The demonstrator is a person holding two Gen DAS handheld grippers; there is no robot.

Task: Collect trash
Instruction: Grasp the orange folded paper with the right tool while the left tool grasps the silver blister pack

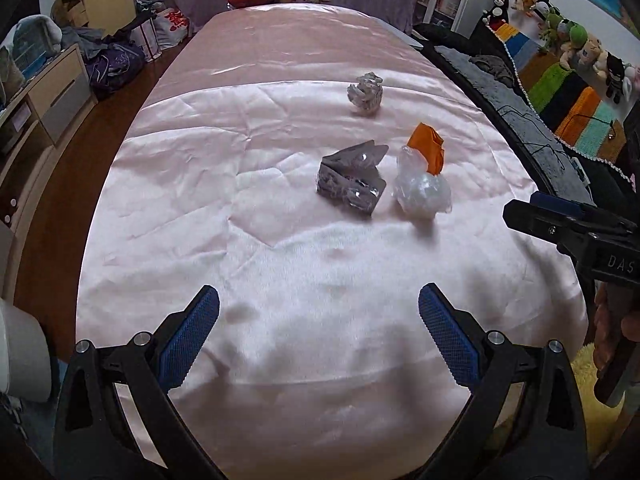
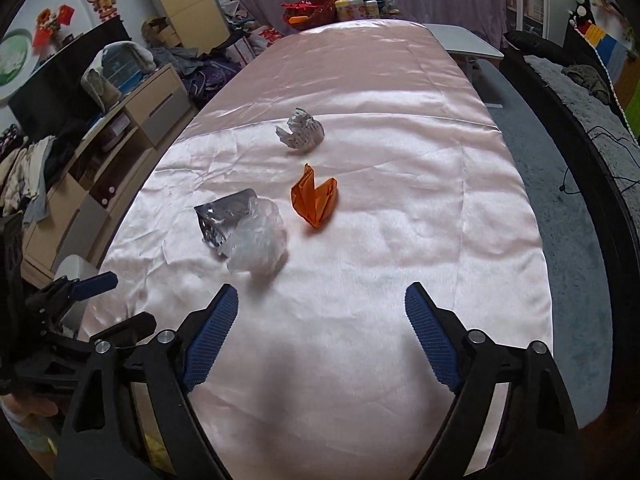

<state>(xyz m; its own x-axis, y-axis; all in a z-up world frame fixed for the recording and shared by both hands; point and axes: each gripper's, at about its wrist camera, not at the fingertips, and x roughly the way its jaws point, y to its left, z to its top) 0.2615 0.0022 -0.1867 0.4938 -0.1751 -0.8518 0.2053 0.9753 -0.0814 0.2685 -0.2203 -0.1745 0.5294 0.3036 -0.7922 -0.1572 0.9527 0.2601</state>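
Four pieces of trash lie together mid-worktop (image 1: 168, 208): a crumpled paper ball (image 1: 366, 94), an orange wrapper (image 1: 430, 148), a silver foil pack (image 1: 352, 178) and a clear plastic bag (image 1: 422, 190). Both the left gripper (image 1: 319, 334) and right gripper (image 2: 322, 332) are held wide, jaws empty, short of the pile. The nearest piece, the bag, is probably best approached low and pinched at its bulk. A white bin (image 2: 74, 270) at the worktop's edge is shown clearly only by the right wrist view.

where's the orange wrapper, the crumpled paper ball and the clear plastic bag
orange wrapper (image 2: 316, 200), right wrist view, its middle fold
crumpled paper ball (image 2: 301, 131), right wrist view, its centre
clear plastic bag (image 1: 421, 188), left wrist view, its bulging body
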